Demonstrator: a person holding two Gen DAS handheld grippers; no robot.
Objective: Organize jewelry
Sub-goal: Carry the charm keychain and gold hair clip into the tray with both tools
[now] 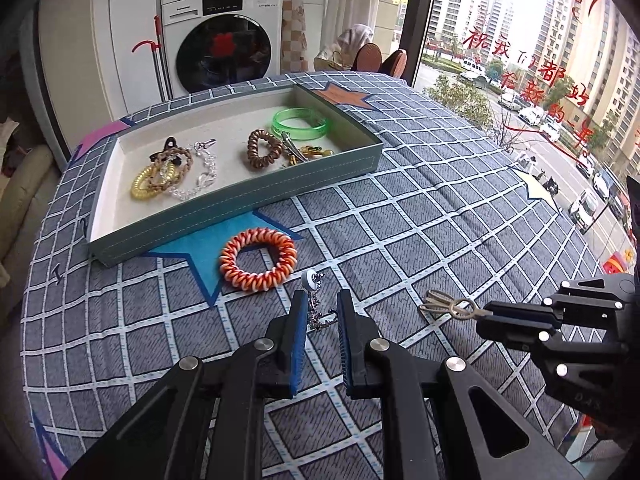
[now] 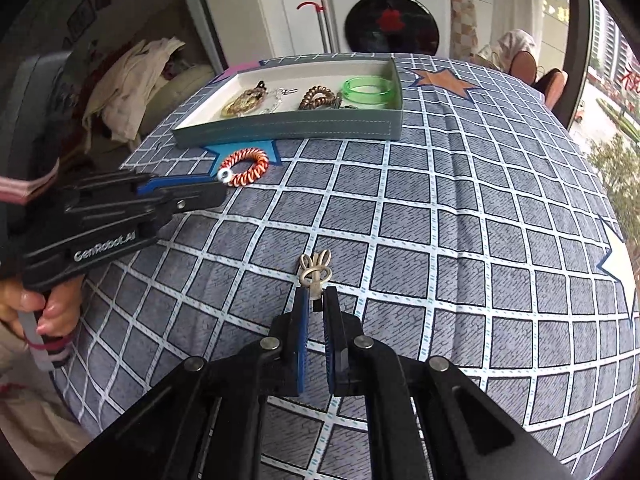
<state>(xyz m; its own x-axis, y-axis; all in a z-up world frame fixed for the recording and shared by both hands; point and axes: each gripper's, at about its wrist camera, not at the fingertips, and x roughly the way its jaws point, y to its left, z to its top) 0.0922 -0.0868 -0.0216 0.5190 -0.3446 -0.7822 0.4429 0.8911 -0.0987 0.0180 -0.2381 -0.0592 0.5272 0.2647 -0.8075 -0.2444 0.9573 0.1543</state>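
The left tongs (image 1: pixel 319 310) are straddling a silver chain (image 1: pixel 314 304) lying lengthwise on the table (image 1: pixel 440 216), not yet gripping. The right tongs (image 2: pixel 316 300) are pinching a beige clip (image 2: pixel 316 270) pointing away, towards the tray (image 2: pixel 288 128).

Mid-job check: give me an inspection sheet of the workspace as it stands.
Surface: checked cloth, bare in places.
Job's things: tray holds bangle and hair ties; orange hair tie lies outside; silver chain and beige clip at the tongs.
Clutter: nothing seen.
Grippers: left tongs around the chain, gap visible; right tongs pinch the clip.
Cables: nothing seen.
Surroundings: washing machine, window.
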